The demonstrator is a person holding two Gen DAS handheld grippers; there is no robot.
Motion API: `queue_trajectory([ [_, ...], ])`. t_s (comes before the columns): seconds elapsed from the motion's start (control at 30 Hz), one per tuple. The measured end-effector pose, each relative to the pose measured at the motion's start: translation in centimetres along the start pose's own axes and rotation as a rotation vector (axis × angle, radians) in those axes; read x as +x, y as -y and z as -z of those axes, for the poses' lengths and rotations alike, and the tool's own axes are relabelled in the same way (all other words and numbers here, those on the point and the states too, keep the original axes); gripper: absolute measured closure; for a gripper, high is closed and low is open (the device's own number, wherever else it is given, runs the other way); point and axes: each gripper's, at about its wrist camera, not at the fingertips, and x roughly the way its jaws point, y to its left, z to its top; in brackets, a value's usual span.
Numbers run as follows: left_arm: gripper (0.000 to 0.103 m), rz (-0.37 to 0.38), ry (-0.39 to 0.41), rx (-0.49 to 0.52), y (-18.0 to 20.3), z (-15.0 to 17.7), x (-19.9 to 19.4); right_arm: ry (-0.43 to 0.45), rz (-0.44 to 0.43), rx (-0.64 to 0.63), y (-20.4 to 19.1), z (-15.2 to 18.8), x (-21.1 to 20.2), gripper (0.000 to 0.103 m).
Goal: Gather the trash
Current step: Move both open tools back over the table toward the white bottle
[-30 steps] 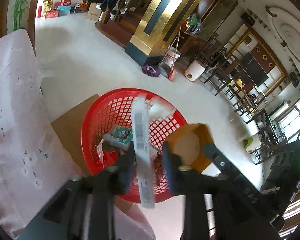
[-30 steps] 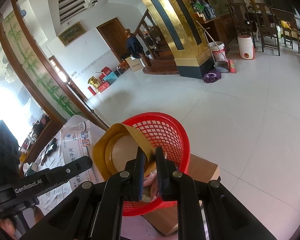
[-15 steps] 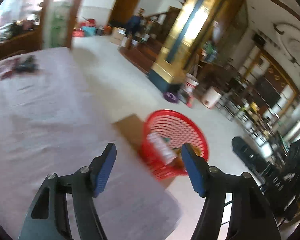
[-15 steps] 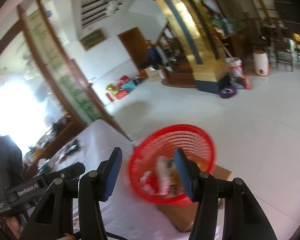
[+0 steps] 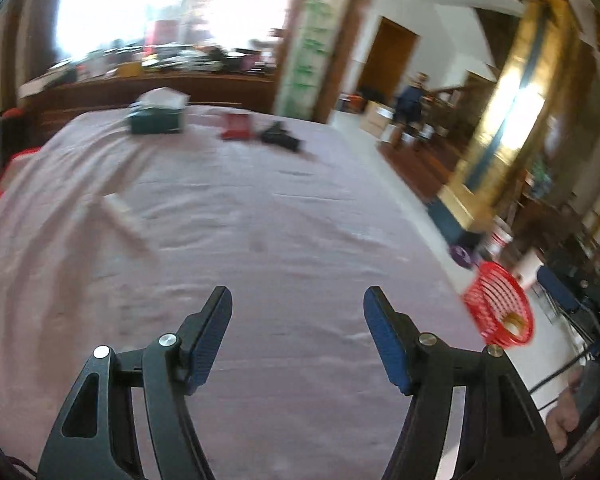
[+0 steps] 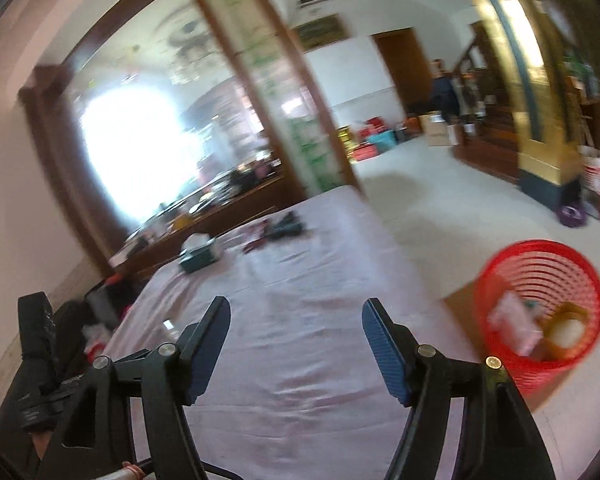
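The left gripper (image 5: 296,332) is seen over a worktop (image 5: 260,220) covered with a pale pink cloth, its jaws wide apart with nothing between them. The right gripper (image 6: 294,340) is likewise held above the cloth, and its jaws have just been opening; nothing is caught between them either.

The red basket (image 6: 540,304) stands off the right edge of the worktop, on a piece of brown cardboard (image 6: 458,300) laid on the pale floor. Inside it, pale scraps of trash (image 6: 512,330) and a yellowish roll of tape (image 6: 564,330) can be made out, though blurred. In the left wrist view the same basket (image 5: 498,308) appears small at the far right.

At the far end of the worktop a green box (image 5: 156,118) with a white top, a small red item (image 5: 236,127) and a dark object (image 5: 280,138) are set near one another. A pale strip (image 5: 124,220) lies on the cloth nearer the left gripper, too blurred to identify
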Motion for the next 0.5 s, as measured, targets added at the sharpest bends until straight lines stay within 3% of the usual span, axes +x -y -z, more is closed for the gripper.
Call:
queue_trajectory([
  [0.23, 0.036, -0.068, -0.003, -0.140, -8.3, -0.7, -0.7, -0.072, -0.089, -0.053, -5.5, 1.3, 5.2, 0.029],
  [0.5, 0.036, -0.136, 0.022, -0.213, -12.8, -1.8, -0.8, -0.189, -0.142, -0.122, -9.9, 2.2, 12.4, 0.028],
])
